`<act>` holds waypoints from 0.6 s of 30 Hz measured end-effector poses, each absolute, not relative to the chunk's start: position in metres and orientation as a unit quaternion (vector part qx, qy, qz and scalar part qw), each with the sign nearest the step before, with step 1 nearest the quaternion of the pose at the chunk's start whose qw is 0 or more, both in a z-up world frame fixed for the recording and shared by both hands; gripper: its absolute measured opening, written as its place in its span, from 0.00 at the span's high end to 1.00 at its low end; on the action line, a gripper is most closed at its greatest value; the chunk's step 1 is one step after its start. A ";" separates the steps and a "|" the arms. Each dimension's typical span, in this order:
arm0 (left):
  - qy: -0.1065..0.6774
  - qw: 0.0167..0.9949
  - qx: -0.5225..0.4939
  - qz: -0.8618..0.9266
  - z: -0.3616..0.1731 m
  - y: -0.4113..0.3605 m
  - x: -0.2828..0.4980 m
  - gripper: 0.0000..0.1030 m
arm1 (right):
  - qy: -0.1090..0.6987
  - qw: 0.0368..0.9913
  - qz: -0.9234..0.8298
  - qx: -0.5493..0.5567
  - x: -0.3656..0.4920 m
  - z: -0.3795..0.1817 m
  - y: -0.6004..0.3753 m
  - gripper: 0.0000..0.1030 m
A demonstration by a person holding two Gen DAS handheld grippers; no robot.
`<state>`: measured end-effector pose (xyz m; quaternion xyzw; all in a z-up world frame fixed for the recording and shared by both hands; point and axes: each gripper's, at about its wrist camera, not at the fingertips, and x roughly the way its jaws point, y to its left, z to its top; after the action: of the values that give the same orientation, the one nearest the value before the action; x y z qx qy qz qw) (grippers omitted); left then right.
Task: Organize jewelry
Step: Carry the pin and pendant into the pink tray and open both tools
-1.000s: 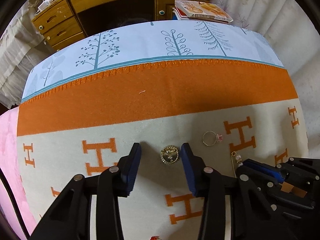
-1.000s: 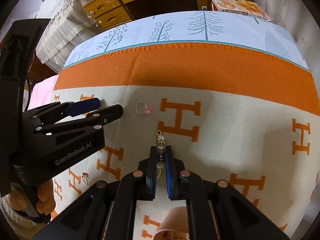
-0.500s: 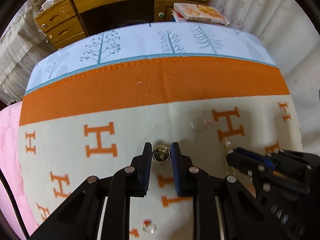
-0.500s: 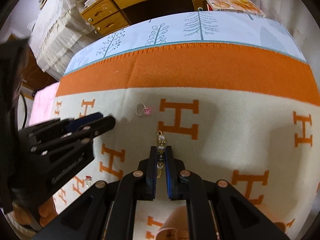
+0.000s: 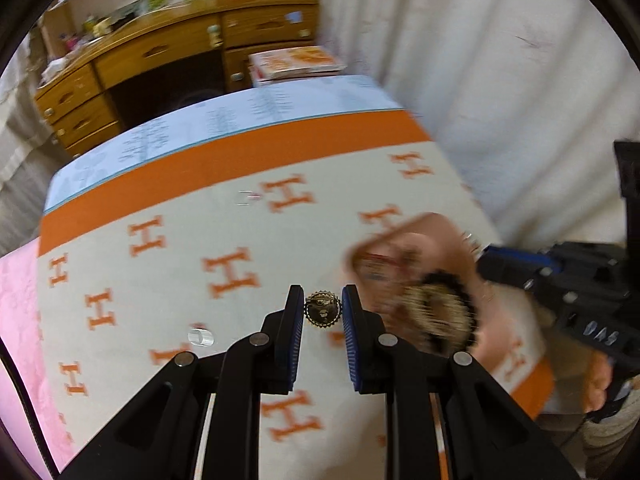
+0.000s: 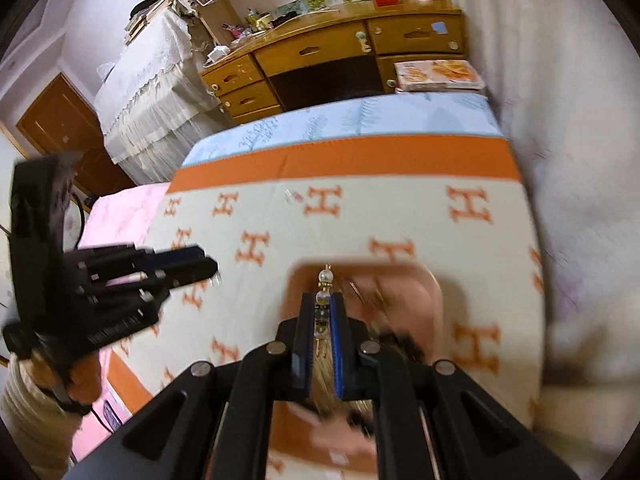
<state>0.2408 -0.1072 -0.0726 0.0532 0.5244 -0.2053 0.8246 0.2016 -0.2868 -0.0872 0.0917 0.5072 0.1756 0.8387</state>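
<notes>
- A round gold brooch with a toothed rim (image 5: 322, 313) is pinched between the blue-padded fingers of the left gripper (image 5: 322, 314) and held clear above the cream blanket patterned with orange H letters (image 5: 168, 280).
- A gold pin strung with pearl beads (image 6: 325, 300) is clamped by the right gripper (image 6: 323, 312), its fingers pressed nearly together, over a peach-pink tray (image 6: 416, 280).
- Blurred gold and black pieces are seen in the tray.
- A small ring with a pink stone (image 6: 294, 196) is left on the blanket, well apart.
- A wooden desk (image 6: 332, 60) is seen behind.
</notes>
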 end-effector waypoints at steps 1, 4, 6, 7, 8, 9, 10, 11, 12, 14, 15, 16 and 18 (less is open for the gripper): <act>0.522 0.824 0.058 -0.212 -0.072 -0.117 0.236 0.83 | 0.508 0.839 0.172 0.091 0.199 -0.088 -0.295 0.93; 0.520 0.822 0.079 -0.218 -0.076 -0.145 0.233 0.83 | 0.510 0.842 0.155 0.086 0.186 -0.093 -0.307 0.93; 0.526 0.817 0.088 -0.217 -0.083 -0.162 0.236 0.83 | 0.512 0.843 0.143 0.084 0.186 -0.096 -0.313 0.93; 0.530 0.815 0.092 -0.215 -0.087 -0.168 0.238 0.83 | 0.512 0.844 0.139 0.079 0.187 -0.097 -0.313 0.93; 0.532 0.814 0.093 -0.214 -0.090 -0.173 0.239 0.83 | 0.512 0.845 0.137 0.076 0.191 -0.099 -0.313 0.93; 0.537 0.811 0.093 -0.213 -0.094 -0.177 0.241 0.83 | 0.516 0.843 0.135 0.076 0.197 -0.101 -0.312 0.93; 0.544 0.807 0.093 -0.212 -0.098 -0.182 0.243 0.83 | 0.517 0.842 0.134 0.078 0.200 -0.102 -0.312 0.92; 0.550 0.804 0.090 -0.209 -0.102 -0.185 0.244 0.75 | 0.517 0.842 0.133 0.079 0.204 -0.103 -0.311 0.92; 0.555 0.802 0.084 -0.204 -0.105 -0.185 0.246 0.61 | 0.517 0.843 0.127 0.077 0.210 -0.104 -0.309 0.92; 0.558 0.804 0.077 -0.188 -0.106 -0.180 0.247 0.52 | 0.517 0.846 0.112 0.068 0.215 -0.106 -0.307 0.92; 0.557 0.807 0.073 -0.183 -0.105 -0.176 0.248 0.47 | 0.516 0.847 0.108 0.067 0.217 -0.107 -0.307 0.92; 0.555 0.808 0.068 -0.183 -0.103 -0.172 0.248 0.45 | 0.517 0.846 0.109 0.067 0.219 -0.107 -0.306 0.92; 0.551 0.813 0.061 -0.178 -0.099 -0.163 0.248 0.37 | 0.520 0.844 0.114 0.066 0.220 -0.108 -0.305 0.92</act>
<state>0.2484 -0.1625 -0.0993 0.0610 0.5511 -0.1778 0.8130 0.2200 -0.3051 -0.1079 0.0658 0.5201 0.1142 0.8439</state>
